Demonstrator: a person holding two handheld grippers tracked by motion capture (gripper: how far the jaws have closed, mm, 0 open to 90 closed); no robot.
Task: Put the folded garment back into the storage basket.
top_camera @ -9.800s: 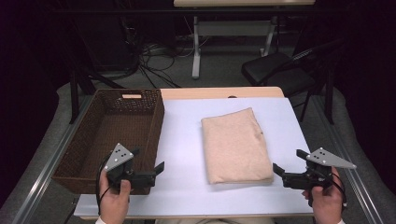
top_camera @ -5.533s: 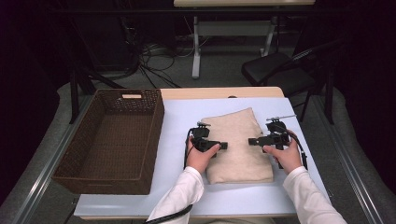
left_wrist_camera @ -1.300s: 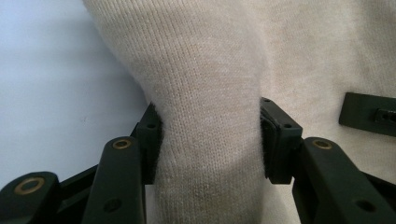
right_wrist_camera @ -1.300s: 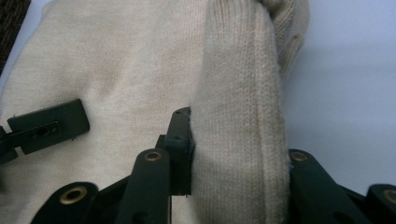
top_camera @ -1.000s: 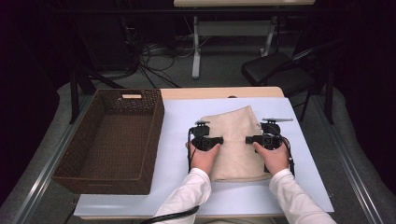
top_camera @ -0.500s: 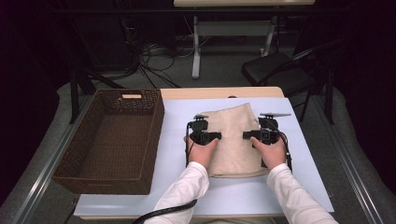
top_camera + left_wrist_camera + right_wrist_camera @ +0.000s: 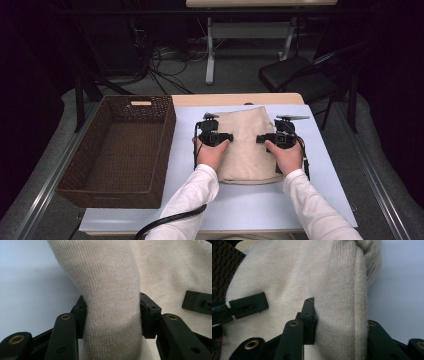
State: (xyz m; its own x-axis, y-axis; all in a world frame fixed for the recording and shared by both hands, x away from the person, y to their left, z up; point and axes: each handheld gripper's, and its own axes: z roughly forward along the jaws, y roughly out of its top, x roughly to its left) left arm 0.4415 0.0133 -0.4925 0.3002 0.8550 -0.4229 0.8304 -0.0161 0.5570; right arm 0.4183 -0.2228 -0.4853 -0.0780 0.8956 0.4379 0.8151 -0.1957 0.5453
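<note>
The folded beige knitted cloth [image 7: 245,145] lies at the middle of the frame on the pale blue surface [image 7: 330,200], just right of the empty brown wicker basket [image 7: 117,150]. The left gripper [image 7: 227,136] is clenched on the cloth's left edge and the right gripper [image 7: 260,138] on its right edge, each pinching a thick fold. The grasp looks done. What is left, I judge: lifting the cloth, carrying it leftward and setting it in the basket.
</note>
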